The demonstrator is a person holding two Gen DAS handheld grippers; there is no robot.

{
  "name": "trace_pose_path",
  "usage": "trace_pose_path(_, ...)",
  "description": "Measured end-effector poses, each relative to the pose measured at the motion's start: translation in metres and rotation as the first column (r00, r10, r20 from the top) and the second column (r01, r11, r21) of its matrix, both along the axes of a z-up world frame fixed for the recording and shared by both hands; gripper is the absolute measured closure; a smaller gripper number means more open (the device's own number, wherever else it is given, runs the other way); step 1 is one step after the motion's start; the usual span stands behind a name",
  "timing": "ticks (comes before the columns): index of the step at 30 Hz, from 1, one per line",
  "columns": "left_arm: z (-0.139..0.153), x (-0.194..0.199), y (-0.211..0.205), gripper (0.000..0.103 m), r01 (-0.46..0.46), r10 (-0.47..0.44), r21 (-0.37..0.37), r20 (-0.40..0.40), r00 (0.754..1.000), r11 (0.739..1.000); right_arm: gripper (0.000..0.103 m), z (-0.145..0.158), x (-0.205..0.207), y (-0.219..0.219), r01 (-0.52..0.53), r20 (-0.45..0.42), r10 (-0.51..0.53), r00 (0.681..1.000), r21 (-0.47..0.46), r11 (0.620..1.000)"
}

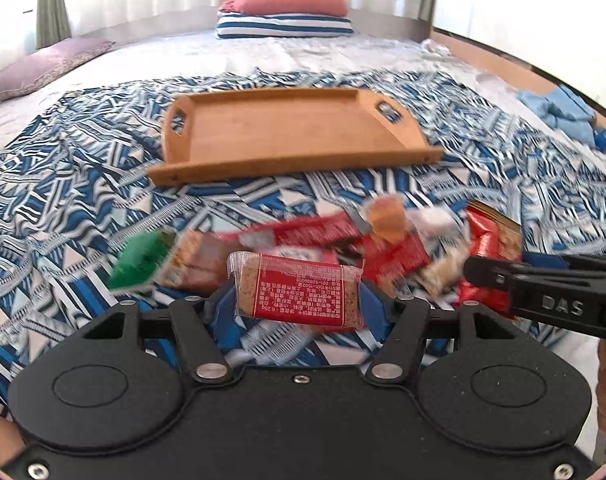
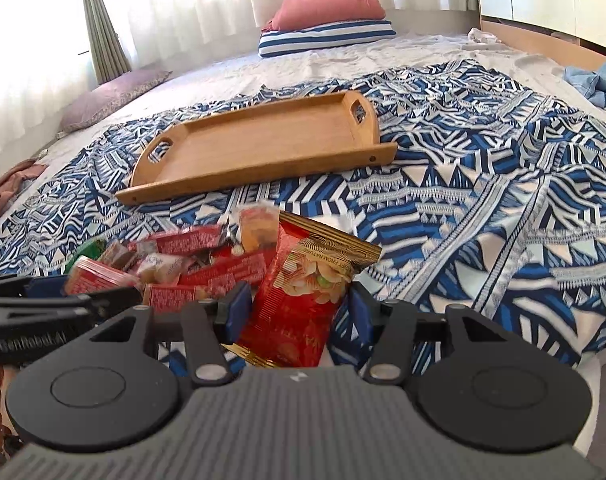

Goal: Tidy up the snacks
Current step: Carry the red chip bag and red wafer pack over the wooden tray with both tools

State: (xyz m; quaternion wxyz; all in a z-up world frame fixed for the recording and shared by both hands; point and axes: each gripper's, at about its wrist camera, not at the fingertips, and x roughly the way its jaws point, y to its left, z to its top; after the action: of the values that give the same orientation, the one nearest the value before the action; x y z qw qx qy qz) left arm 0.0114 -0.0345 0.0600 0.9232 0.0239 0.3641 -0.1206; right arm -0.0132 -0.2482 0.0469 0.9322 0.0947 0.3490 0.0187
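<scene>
My left camera sits just behind my left fingers (image 1: pixel 367 304), tilted down over the bed (image 1: pixel 103 72) and close to the snack pile (image 1: pixel 303 240) beyond them. My right camera looks the same way past my right fingers (image 2: pixel 237 312). Both share the pile, the wooden tray (image 1: pixel 287 168) further ahead, the patterned blue cloth (image 2: pixel 483 200) and the far pillows (image 2: pixel 327 20).

left gripper (image 1: pixel 299 300): black, blue fingers (image 1: pixel 213 308) | right gripper (image 2: pixel 295 312): ribbed grey-black, lettering perhaps "DAS"
</scene>
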Motion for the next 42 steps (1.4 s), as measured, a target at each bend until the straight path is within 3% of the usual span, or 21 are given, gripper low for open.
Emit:
trace_pose_path(11,0.034,0.053,0.019,0.042,-0.041,0.041,-0.022,0.019,0.999,0.999,0.047,0.032,0.037,-0.010,-0.029,0.051,0.030,0.998,-0.028,0.999)
trace_pose_path(21,0.055,0.140,0.026,0.042,-0.072,0.070,-0.084,-0.025,0.997,0.994,0.047,0.049,0.118,-0.023,-0.086,0.049,0.090,0.995,-0.078,0.993)
trace_pose_path(25,0.051,0.176,0.025,0.042,-0.089,0.082,-0.108,-0.069,0.994,0.990,0.047,0.047,0.161,-0.029,-0.117,0.001,0.117,0.993,-0.035,0.992)
trace_pose_path(31,0.037,0.221,0.018,0.042,-0.117,0.106,-0.116,-0.101,0.989,0.986,0.047,0.033,0.219,-0.028,-0.136,-0.078,0.131,0.988,-0.068,0.988)
trace_pose_path(34,0.027,0.243,0.019,0.042,-0.135,0.116,-0.140,-0.137,0.984,0.981,0.047,0.023,0.242,-0.030,-0.130,-0.126,0.121,0.985,-0.071,0.989)
trace_pose_path(42,-0.004,0.282,0.015,0.042,-0.155,0.130,-0.121,-0.192,0.973,0.981,0.046,0.001,0.284,-0.025,-0.149,-0.212,0.128,0.969,-0.083,0.985)
